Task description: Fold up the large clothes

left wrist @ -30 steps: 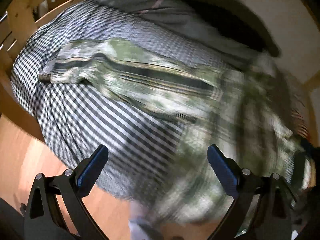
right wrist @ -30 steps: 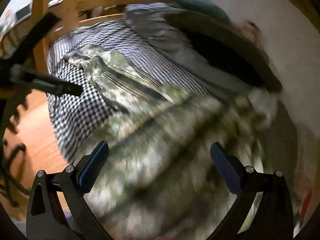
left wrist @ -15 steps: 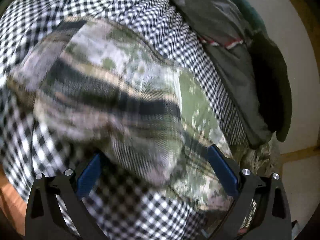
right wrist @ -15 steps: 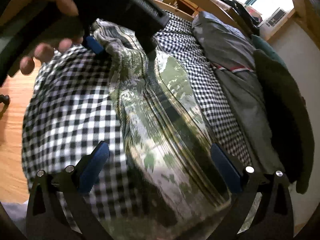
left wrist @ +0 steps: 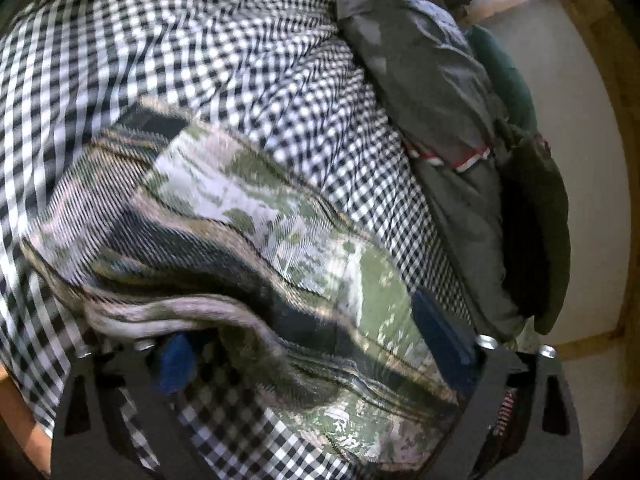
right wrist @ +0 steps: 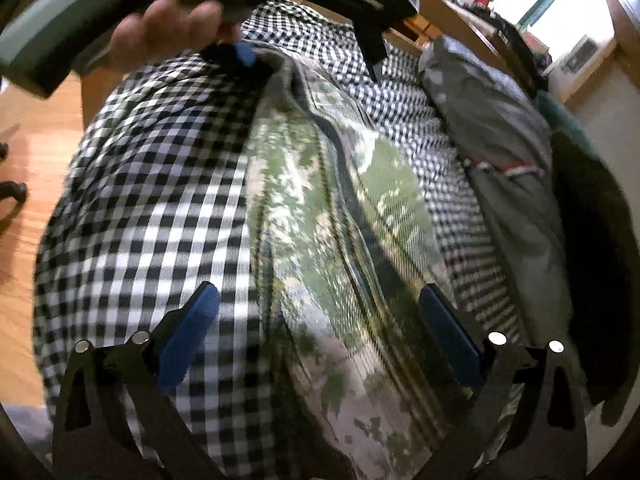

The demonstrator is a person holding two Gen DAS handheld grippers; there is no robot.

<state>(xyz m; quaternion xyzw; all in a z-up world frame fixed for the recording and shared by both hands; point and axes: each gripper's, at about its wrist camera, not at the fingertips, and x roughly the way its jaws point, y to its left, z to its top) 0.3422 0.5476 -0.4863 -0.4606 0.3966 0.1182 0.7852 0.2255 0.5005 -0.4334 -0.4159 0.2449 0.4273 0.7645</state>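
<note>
No readable text or labels anywhere.

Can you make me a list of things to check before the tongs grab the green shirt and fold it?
1. Left tongs open around the green plaid shirt: ok, cloth lies between the pads.
2. Left tongs closed on the cloth: not ok, pads stand wide apart.
3. Right tongs open over the shirt: ok.
4. Shirt lying flat on the checked bedsheet: not ok, bunched and ridged.
5. Grey bedding clear of the shirt: ok, it lies beside it.
6. Which shirt edge is between the left pads: cannot tell, blurred.
</note>
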